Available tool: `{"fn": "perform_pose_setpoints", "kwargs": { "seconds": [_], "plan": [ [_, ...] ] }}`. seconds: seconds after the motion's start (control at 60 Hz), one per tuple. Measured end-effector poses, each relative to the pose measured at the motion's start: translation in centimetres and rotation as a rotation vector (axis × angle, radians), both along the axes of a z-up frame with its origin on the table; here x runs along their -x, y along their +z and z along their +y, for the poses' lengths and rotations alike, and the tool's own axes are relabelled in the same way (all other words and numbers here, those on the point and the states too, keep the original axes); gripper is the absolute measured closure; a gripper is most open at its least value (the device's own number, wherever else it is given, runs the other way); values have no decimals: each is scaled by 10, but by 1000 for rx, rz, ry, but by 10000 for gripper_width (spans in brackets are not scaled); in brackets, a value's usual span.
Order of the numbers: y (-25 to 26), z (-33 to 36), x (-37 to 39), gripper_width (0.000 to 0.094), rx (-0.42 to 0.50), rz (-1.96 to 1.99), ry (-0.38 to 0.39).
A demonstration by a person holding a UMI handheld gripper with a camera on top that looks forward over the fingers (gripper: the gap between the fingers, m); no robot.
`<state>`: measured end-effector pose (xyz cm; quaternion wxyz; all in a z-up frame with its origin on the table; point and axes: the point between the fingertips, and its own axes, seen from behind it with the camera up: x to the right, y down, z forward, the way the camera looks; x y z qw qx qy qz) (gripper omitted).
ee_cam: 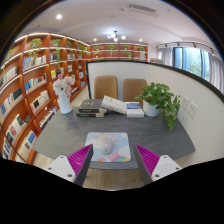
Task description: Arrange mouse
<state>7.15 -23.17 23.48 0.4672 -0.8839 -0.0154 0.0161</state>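
Mouse (101,148) sits on the pad (110,150), just ahead of my wide-spread fingers (80,158). I judge it light, hard and slick, so I'd pinch its flanks.

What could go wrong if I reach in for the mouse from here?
1. The mouse lies on its mat near the table edge; a hard nudge could push it off.
2. The hand-held gripper is open but above it; closing early would miss.
3. Overreaching could hit the books or the potted plant.

Bright ceiling lights, fisheye-bent edges
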Motion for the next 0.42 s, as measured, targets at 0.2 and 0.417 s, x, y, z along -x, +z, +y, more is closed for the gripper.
{"fn": "perform_pose_setpoints", "kwargs": {
  "seconds": [0.2,0.417],
  "plan": [
    [-3,-28,-9,125,4,20,-34],
    [-1,-42,-14,122,-7,33,-44]
  ]
}}
